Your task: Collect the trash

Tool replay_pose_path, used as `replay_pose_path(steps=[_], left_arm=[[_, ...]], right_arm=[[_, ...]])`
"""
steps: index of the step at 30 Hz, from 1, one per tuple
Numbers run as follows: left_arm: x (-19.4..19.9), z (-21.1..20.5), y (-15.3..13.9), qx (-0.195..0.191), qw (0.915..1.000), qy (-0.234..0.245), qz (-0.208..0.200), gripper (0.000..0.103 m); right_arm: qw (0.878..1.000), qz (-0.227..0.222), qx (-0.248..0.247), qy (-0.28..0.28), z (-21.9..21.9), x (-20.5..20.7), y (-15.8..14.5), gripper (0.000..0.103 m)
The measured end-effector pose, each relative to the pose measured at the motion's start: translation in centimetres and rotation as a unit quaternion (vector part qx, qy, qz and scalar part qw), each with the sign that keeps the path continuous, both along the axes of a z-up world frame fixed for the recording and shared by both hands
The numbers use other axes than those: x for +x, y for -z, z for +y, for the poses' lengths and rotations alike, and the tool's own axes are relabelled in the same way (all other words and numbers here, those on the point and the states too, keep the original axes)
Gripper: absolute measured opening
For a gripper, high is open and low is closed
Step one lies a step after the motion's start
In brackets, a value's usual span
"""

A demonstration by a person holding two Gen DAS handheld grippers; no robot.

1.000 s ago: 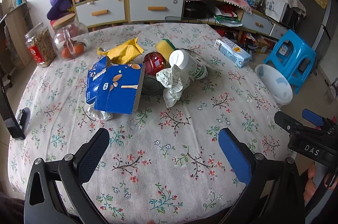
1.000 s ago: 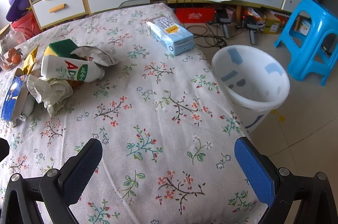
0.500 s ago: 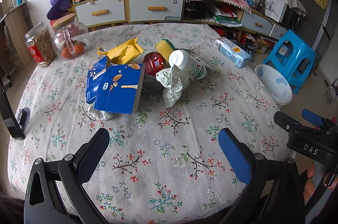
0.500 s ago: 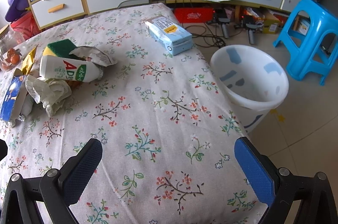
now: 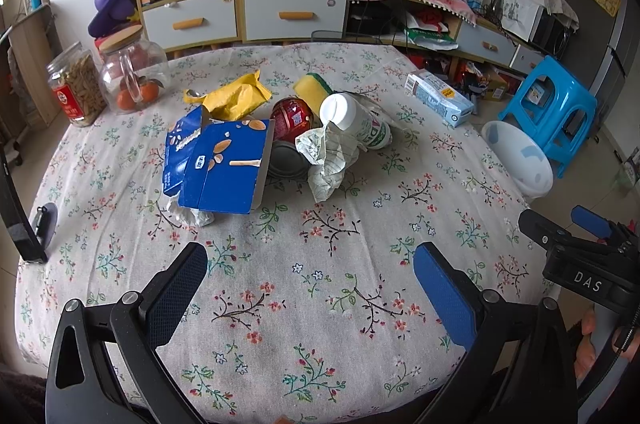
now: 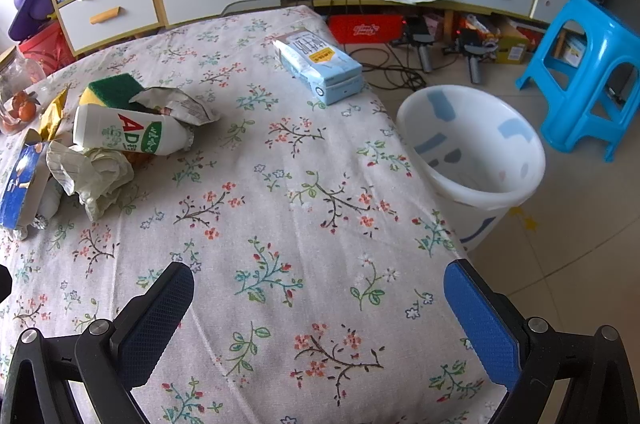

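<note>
Over the near edge of the desk (image 5: 360,304), both grippers hover much as they did a second ago — almost nothing has shifted, so no trash is yet collected. The left gripper (image 5: 310,274) and right gripper (image 6: 318,298) hold their fingers wide apart and empty. The trash pile (image 5: 280,144) lies well ahead of the left fingers, and the bin (image 6: 472,160), seemingly empty, stands beside the desk.

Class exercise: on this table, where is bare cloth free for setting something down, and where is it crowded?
Free: the near cloth between the trash pile and both open grippers, left gripper and right gripper; also between white bottle and milk carton. Crowded: around the blue box.
</note>
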State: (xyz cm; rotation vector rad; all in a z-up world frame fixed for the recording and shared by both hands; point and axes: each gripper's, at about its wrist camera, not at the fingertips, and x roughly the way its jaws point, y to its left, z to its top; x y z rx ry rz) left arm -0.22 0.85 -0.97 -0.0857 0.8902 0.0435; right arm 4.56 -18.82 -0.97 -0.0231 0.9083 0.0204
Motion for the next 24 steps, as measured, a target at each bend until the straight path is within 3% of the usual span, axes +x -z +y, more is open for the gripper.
replay_pose_path(steps=[15,20,24], left_arm=[[0.7,1.4,-0.5,-0.01,0.9999,-0.008,0.007,0.103],[3.0,3.7,-0.4,-0.059,0.9971,0.004,0.049,0.103],[5.1,5.3,-0.6,-0.035,0.9971,0.0,0.068,0.103]], right_arm=[[1.0,-0.013,-0.004,0.005,-0.9,-0.6,-1.3,0.103],[0.999,-0.021,-0.027,-0.028,-0.4,0.5,-2.9,0.103],[0.997,-0.006,-0.043,-0.064,0.1,2.3,-4.0,0.103]])
